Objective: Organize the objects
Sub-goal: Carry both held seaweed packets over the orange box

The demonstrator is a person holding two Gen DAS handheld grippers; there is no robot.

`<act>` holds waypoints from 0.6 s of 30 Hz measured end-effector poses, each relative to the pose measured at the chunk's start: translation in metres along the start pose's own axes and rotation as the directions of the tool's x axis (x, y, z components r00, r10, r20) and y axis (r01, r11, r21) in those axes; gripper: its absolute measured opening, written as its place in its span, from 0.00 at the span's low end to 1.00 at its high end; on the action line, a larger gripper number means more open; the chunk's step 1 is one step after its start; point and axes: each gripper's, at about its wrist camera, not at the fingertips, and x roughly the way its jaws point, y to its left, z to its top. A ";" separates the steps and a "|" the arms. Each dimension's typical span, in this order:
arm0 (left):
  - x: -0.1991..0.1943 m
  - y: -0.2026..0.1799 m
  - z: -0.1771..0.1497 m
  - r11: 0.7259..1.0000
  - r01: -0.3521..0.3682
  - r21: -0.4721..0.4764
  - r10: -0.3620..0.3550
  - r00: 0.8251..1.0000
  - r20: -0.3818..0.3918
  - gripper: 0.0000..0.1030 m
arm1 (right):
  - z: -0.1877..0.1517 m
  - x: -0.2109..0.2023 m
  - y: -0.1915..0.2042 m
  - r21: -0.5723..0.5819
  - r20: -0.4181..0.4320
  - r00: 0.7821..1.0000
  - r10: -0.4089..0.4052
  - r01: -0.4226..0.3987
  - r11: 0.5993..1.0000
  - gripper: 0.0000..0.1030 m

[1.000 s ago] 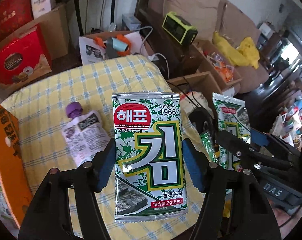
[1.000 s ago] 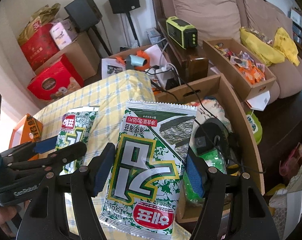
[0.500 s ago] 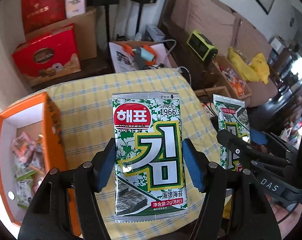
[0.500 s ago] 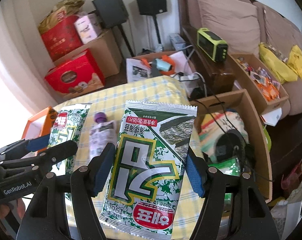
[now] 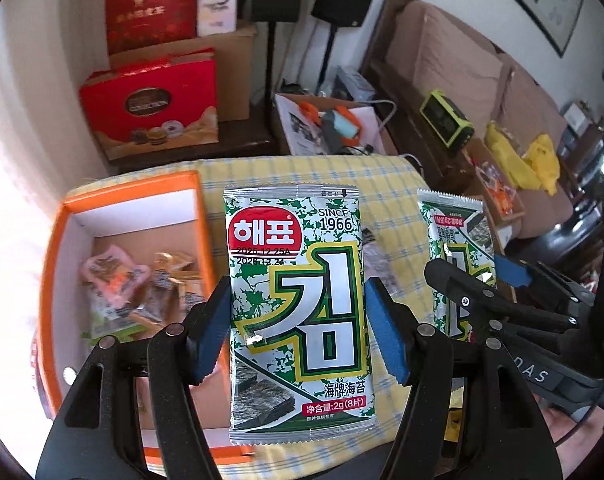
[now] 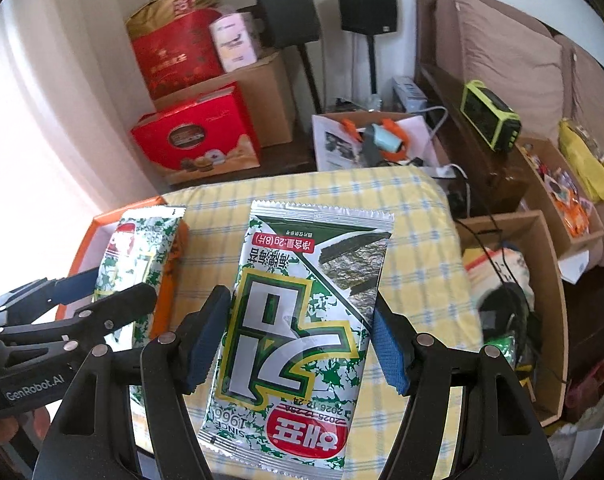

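Observation:
My left gripper (image 5: pixel 298 320) is shut on a green and white seaweed snack packet (image 5: pixel 298 296), held upright above the yellow checked table (image 5: pixel 385 184). My right gripper (image 6: pixel 300 332) is shut on a second seaweed packet (image 6: pixel 302 320), held upside down. Each held packet also shows in the other view, the right one in the left wrist view (image 5: pixel 455 256) and the left one in the right wrist view (image 6: pixel 136 256). An open orange box (image 5: pixel 130 200) with several snack packets inside sits just left of my left gripper. A pouch (image 5: pixel 375 264) lies on the table, mostly hidden behind the left packet.
A cardboard box (image 6: pixel 549 320) with a black round item and bags stands right of the table. Red gift boxes (image 6: pixel 198 140), brown cartons and two black speakers (image 6: pixel 365 4) are behind. A sofa (image 6: pixel 509 52) and a green radio (image 6: pixel 489 116) are at right.
Both grippers have swung left with their packets still gripped. The orange box has come fully into the left wrist view, and the purple-capped pouch has slipped behind the packets.

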 end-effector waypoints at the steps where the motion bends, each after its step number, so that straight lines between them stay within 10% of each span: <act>1: -0.002 0.005 0.000 1.000 -0.005 -0.004 0.005 1.000 0.002 0.60 | 0.000 0.001 0.004 -0.005 -0.001 1.000 0.002 -0.002 1.000 0.67; 18: -0.026 0.078 -0.005 0.994 -0.083 -0.075 0.085 0.996 0.030 0.60 | 0.011 0.013 0.077 -0.086 -0.008 0.998 0.063 -0.063 0.994 0.67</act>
